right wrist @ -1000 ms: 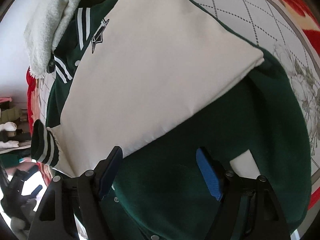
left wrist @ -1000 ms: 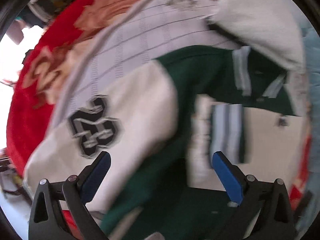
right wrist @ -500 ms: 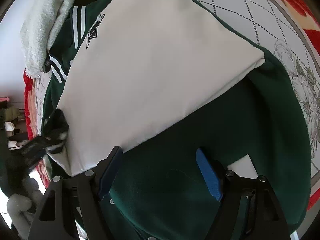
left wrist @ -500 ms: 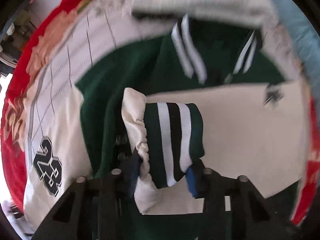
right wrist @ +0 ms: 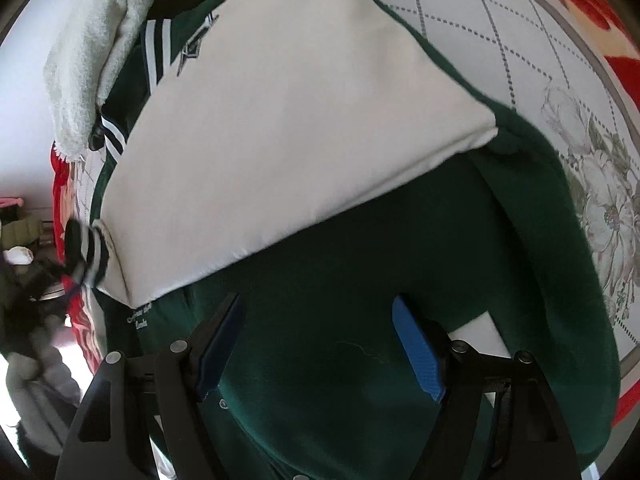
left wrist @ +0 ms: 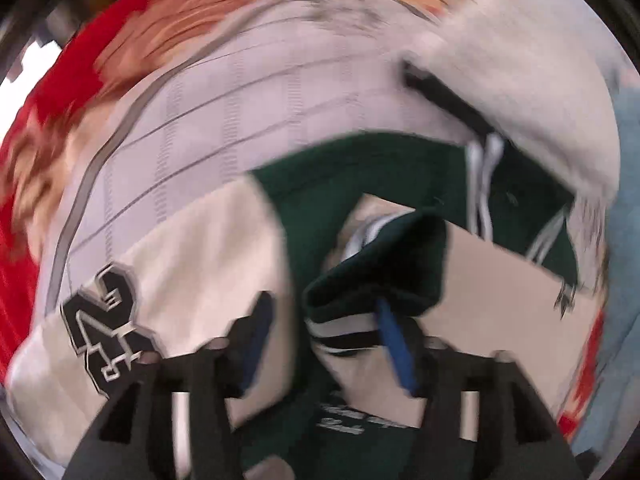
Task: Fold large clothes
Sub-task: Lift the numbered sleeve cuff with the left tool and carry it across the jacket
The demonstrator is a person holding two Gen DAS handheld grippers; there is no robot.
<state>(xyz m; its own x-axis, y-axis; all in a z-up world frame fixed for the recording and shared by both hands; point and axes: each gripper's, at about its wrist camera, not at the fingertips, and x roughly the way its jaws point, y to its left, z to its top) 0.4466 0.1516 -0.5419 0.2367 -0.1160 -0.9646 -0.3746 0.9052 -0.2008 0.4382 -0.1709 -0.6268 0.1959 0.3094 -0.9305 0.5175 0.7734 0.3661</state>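
Note:
A green varsity jacket (right wrist: 360, 260) with cream sleeves lies on the bed. One cream sleeve (right wrist: 300, 120) is folded across its body. The sleeve's striped green cuff (left wrist: 380, 272) hangs bunched against the right finger of my left gripper (left wrist: 323, 306). Its jaws are opening, and a gap shows between the left finger and the cuff. The other cream sleeve, with a black number patch (left wrist: 104, 332), lies to the left. My right gripper (right wrist: 317, 305) stands open just above the green body with nothing pinched. The right wrist view shows the cuff (right wrist: 86, 248) at the sleeve's far left end.
Under the jacket is a bed quilt (right wrist: 520, 40) with a white grid centre and a red floral border (left wrist: 48, 128). A fluffy white towel (right wrist: 88, 60) lies by the collar. Light blue cloth (left wrist: 624, 240) shows at the right edge. Room clutter sits beyond the bed's left side.
My left gripper came down over the striped cuff and shut on it, then moved with it; now its jaws have parted again. The right gripper has not moved.

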